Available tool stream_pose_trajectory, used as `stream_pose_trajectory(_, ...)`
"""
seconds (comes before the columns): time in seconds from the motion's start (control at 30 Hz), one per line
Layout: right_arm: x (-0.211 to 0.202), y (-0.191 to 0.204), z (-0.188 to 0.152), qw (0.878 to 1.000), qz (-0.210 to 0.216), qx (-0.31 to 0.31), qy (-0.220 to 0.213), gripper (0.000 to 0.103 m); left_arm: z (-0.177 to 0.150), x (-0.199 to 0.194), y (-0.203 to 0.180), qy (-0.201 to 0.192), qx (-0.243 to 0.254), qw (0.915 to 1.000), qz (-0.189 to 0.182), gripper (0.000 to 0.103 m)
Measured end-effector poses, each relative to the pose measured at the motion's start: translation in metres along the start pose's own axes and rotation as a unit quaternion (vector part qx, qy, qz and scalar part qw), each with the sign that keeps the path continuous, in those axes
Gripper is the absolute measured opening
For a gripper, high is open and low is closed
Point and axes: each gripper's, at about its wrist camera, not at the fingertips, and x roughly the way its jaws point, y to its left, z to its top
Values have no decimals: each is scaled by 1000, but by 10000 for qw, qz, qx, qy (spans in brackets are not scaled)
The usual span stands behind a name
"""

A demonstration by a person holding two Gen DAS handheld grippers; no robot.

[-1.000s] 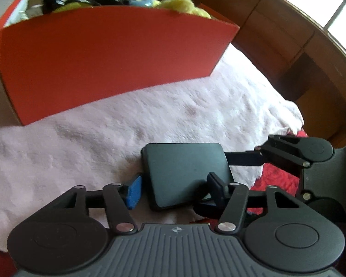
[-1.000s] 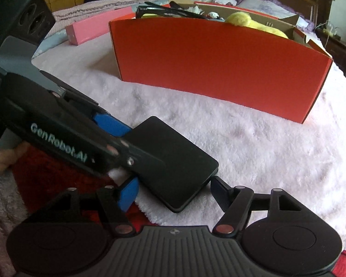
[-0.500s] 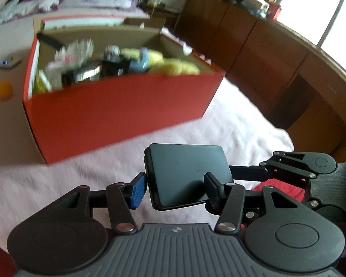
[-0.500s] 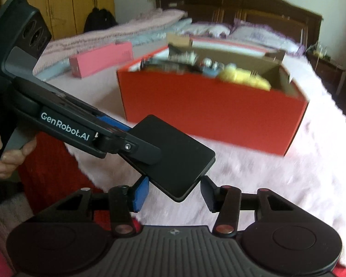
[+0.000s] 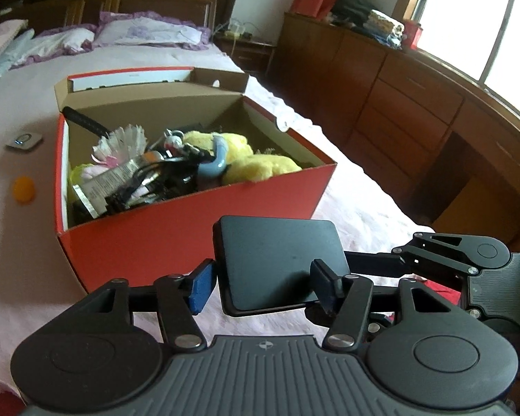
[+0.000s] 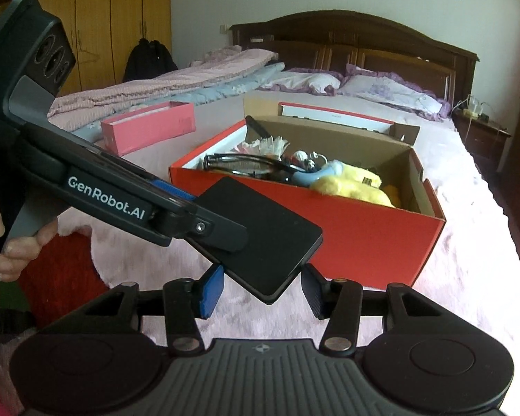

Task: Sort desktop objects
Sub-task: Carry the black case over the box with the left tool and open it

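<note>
A flat black rectangular device (image 5: 277, 260) is held in the air in front of the red cardboard box (image 5: 190, 235). My left gripper (image 5: 263, 286) is shut on the device, one finger at each side of it. In the right wrist view the device (image 6: 274, 242) hangs from the left gripper above my right gripper (image 6: 261, 289), whose fingers stand apart at its lower corner without clamping it. The box (image 6: 364, 239) holds a yellow plush toy (image 5: 256, 163), a blue hook, glasses, a silver packet and other items.
An orange ball (image 5: 23, 189) and a small grey square gadget (image 5: 23, 139) lie on the pink bedcover left of the box. A pink box (image 6: 149, 126) lies further back. Wooden cabinets (image 5: 398, 79) and a window stand to the right. Pillows lie by the headboard.
The black device has been lifted off the bedcover by the left gripper and now hangs level with the box's front wall. Both grippers rose, so the box's contents show.
</note>
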Motion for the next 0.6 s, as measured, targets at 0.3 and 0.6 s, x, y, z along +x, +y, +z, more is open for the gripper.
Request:
stream_pose_trajectory(0.3,5,-6,30,9996,-53,-93,-267,52,35,-8,6,-330,254,9991,121,59)
stream_pose_trajectory(0.6,49,-35,105,9985,-273,57,-466,52,110,14,22,-507,644,9958,406,80)
